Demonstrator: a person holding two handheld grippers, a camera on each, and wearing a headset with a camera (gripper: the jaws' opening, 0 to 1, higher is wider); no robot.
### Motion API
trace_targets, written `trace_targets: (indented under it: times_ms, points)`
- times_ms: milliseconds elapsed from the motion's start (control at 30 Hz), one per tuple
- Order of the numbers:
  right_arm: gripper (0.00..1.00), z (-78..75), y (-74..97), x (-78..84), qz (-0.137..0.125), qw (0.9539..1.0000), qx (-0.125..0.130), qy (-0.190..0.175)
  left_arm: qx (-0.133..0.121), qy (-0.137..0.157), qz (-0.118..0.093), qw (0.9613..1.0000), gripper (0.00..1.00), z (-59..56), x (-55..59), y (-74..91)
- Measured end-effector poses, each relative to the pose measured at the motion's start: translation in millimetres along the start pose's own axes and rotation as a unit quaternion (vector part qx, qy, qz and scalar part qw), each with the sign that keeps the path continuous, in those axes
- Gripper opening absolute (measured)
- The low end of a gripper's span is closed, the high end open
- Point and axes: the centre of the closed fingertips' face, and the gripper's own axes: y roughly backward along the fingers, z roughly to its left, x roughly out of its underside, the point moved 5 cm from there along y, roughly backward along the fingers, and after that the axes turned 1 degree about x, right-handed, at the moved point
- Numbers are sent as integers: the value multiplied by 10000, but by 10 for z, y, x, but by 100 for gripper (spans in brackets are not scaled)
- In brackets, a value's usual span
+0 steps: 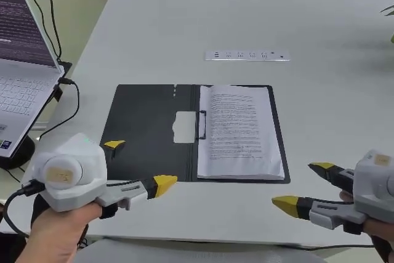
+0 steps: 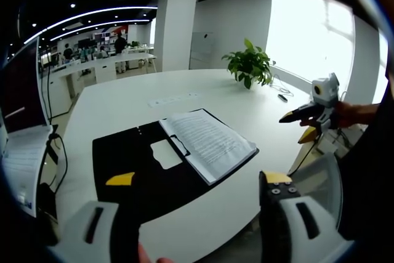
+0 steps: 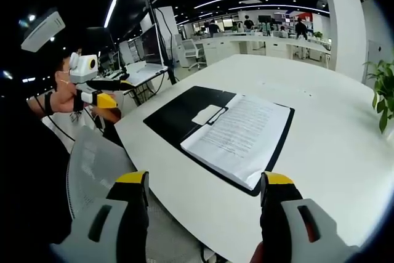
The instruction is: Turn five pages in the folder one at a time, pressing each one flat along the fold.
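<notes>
Open folder (image 1: 148, 133) lies near the front edge of the bench (image 1: 184, 23), page stack (image 1: 240, 130) on its right half. Left gripper (image 1: 139, 164) and right gripper (image 1: 303, 185) hover near the folder's front corners, jaws spread, empty. The head view shows a laptop (image 1: 18, 84) at the bench's left edge; the left gripper view shows a potted plant (image 2: 249, 66).

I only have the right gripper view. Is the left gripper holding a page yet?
Observer: No. Its own view shows the left gripper open, with nothing between its jaws.
Operator: Where is it, then?
Observer: In the head view it straddles the near edge of the folder, on the black left cover side.
Operator: And where does my right gripper sit from above?
Observer: The right gripper is open over the table, just off the folder's near right corner and apart from it.
</notes>
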Motion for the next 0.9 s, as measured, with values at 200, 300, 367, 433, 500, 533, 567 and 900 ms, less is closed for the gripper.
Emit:
trace_targets:
  times_ms: [200, 300, 367, 433, 500, 533, 567, 900]
  points:
    - [73, -7, 11, -8, -32, 10000, 25, -29, 11, -17, 0, 10000, 80, 14, -23, -8]
    - [73, -9, 17, 5, -11, 10000, 37, -26, 9, -17, -13, 10000, 80, 20, -39, -11]
    - [73, -8, 19, 11, -12, 10000, 37, -36, 13, -24, -18, 10000, 80, 18, -47, -13]
    - [73, -5, 26, 10, -14, 10000, 36, -37, 26, -32, -12, 10000, 80, 14, -49, -17]
    - [73, -3, 32, 6, -15, 10000, 45, -35, 36, -31, 1, 10000, 80, 11, -44, -23]
    - [73, -9, 30, 8, -22, 10000, 49, -46, 41, -28, 8, 10000, 80, 9, -41, -26]
    - [73, -11, 29, 9, -25, 10000, 51, -55, 50, -30, 15, 10000, 80, 4, -36, -32]
    - [73, -53, 20, 8, -22, 9999, 88, -114, 65, -17, 75, 9999, 81, 26, -21, -49]
